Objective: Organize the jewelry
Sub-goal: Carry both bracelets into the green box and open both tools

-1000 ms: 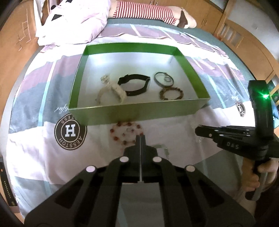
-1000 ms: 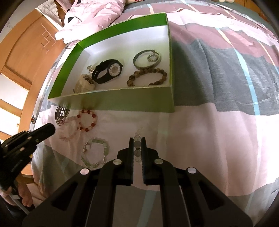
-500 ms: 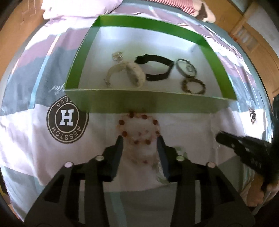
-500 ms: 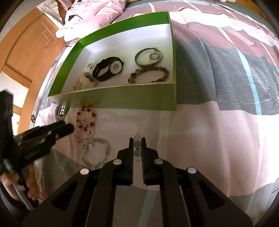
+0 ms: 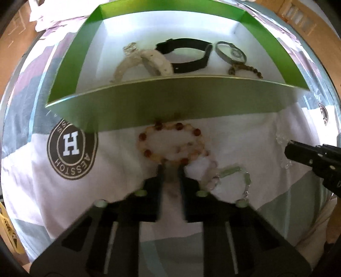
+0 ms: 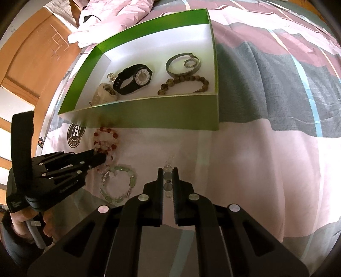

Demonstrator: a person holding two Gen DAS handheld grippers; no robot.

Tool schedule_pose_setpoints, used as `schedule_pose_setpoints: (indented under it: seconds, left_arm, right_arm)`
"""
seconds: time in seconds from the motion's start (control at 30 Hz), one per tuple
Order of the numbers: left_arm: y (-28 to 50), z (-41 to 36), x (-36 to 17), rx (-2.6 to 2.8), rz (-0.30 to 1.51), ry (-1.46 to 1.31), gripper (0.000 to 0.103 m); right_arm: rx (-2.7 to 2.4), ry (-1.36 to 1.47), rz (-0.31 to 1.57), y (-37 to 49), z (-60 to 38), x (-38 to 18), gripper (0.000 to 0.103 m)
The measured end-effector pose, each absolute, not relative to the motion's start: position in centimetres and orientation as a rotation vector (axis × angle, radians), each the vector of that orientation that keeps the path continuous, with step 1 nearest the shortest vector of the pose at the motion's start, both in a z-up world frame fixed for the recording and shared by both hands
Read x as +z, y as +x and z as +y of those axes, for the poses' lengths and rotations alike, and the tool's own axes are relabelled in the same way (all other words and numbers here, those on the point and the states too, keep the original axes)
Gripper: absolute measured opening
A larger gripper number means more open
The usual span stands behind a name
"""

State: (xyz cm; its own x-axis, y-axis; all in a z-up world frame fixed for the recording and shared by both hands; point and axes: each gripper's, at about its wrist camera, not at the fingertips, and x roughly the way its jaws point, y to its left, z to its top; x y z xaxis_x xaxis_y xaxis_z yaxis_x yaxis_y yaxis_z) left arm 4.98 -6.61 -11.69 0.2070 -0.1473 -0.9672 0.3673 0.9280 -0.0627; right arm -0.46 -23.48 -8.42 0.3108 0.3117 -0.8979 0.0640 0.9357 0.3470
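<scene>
A green box with a white floor holds a black watch, a cream watch, a metal bangle and a brown bead bracelet. On the bedspread before it lie a red-and-peach bead bracelet, a pale pink one beneath it and a green stone bracelet. My left gripper is part open, its fingers closing around the near edge of the red bracelet. My right gripper is shut on a clear-and-grey bead bracelet.
The bedspread bears a round "H" logo left of the bracelets. White bedding is piled beyond the box, with a wooden wardrobe at the left.
My left gripper opened, dropped toward the bedspread and moved forward onto the red bracelet, its fingers now narrowing. My right gripper stayed still, holding its bracelet.
</scene>
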Motion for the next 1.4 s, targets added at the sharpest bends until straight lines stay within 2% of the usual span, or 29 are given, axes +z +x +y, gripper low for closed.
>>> schedule_pose_setpoints:
  seconds: [0.17, 0.5, 0.9, 1.1, 1.4]
  left_arm:
    - [5.1, -5.7, -10.5, -0.350, 1.298, 0.150, 0.007]
    - [2.7, -4.6, -3.0, -0.443, 1.134, 0.072, 0.007]
    - [3.7, -3.3, -1.2, -0.394, 1.105, 0.060, 0.007]
    - [7.0, -5.7, 1.7, -0.411, 1.054, 0.132, 0.007]
    - [15.9, -7.2, -0.6, -0.331, 1.059, 0.146, 0.007]
  right_arm:
    - [0.163, 0.356, 1.247, -0.5, -23.6, -8.3, 0.007]
    - [0.193, 0.378, 1.174, -1.0, -23.8, -5.7, 0.008]
    - [0.175, 0.418, 1.109, 0.0, -24.0, -3.2, 0.008]
    - [0.170, 0.378, 1.044, 4.6, -24.5, -0.7, 0.008]
    - [0.120, 0.309, 1.124, 13.6, -24.1, -3.9, 0.008]
